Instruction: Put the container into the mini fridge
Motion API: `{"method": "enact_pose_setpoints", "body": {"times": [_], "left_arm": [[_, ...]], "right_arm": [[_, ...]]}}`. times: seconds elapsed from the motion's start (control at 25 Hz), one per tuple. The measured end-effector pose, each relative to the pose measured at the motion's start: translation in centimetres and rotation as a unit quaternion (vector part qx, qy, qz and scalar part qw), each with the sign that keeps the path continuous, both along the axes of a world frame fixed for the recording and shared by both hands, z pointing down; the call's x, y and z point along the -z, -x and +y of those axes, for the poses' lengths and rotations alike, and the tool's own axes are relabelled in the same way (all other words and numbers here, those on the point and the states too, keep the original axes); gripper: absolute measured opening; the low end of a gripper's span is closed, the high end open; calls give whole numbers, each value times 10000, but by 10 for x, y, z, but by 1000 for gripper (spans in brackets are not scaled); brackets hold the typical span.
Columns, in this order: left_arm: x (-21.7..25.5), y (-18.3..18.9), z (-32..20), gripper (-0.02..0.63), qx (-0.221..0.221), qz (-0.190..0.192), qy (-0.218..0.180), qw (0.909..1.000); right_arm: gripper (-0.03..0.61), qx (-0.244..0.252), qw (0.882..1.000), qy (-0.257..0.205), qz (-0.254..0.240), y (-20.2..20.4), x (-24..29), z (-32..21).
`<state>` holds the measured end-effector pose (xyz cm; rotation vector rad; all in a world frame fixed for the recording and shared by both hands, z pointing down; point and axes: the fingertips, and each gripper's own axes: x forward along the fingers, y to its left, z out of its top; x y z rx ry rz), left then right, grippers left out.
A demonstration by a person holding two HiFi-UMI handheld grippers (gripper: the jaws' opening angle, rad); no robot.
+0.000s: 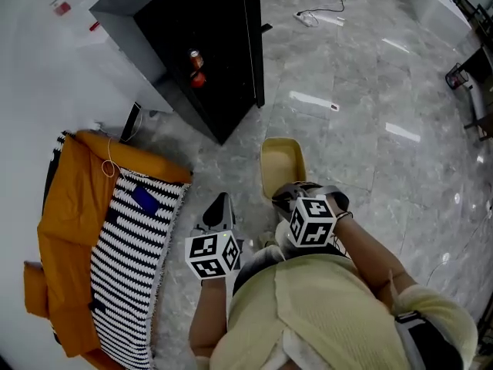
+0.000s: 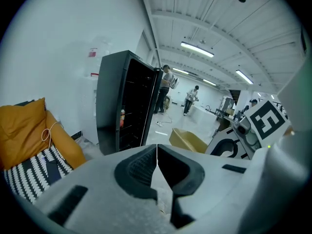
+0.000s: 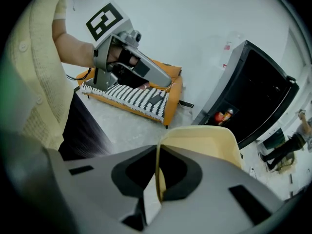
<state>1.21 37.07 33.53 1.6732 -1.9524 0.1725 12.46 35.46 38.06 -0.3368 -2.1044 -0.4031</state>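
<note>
My right gripper is shut on the near rim of a pale yellow open container, held above the marble floor; the rim sits pinched between the jaws of the right gripper. The container also shows in the left gripper view, to the right. The black mini fridge stands ahead to the left, door open, with a red can and a red item inside. The fridge appears in the left gripper view and the fridge in the right one. My left gripper is shut and empty.
An orange cushioned seat with a black-and-white striped throw lies on the floor at left, against the white wall. A power strip and cable lie on the floor beyond the fridge. People stand far back in the room.
</note>
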Motion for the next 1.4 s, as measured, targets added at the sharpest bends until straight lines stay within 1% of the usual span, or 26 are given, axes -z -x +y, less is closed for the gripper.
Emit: {"method": "enact_pose_setpoints", "body": {"times": [0.12, 0.24, 0.48, 0.64, 0.68, 0.88, 1.0, 1.12, 1.28, 1.4], "left_arm": [[1, 1, -25, 26, -71, -111, 12, 9999], [-4, 5, -49, 26, -142, -230, 85, 9996], [-9, 11, -90, 26, -19, -293, 146, 9995], [-16, 18, -109, 26, 77, -721, 225, 9971], [-17, 20, -113, 26, 57, -771, 246, 9967], [-31, 21, -123, 26, -81, -691, 415, 9967], [-40, 25, -132, 26, -200, -638, 479, 9966], [-48, 35, -142, 26, -357, -546, 558, 9963], [-52, 49, -163, 26, -648, -558, 559, 9948], [-52, 65, -176, 26, -846, -520, 570, 9934]], "right_arm": [[31, 161, 9999, -22, -3, 4, -4, -20], [31, 285, 9996, 85, -19, 8, -8, -37], [31, 497, 9986, 180, 79, 10, -16, -73], [31, 582, 9980, 249, 52, 15, -24, -93], [31, 613, 9978, 232, 58, 18, -26, -97], [31, 720, 9968, 344, 106, 29, -34, -103], [31, 701, 9969, 337, 149, 37, -40, -110], [31, 598, 9974, 373, 161, 52, -44, -119], [31, 347, 9985, 392, 179, 70, -45, -135], [31, 160, 9987, 449, 185, 91, -43, -143]]}}
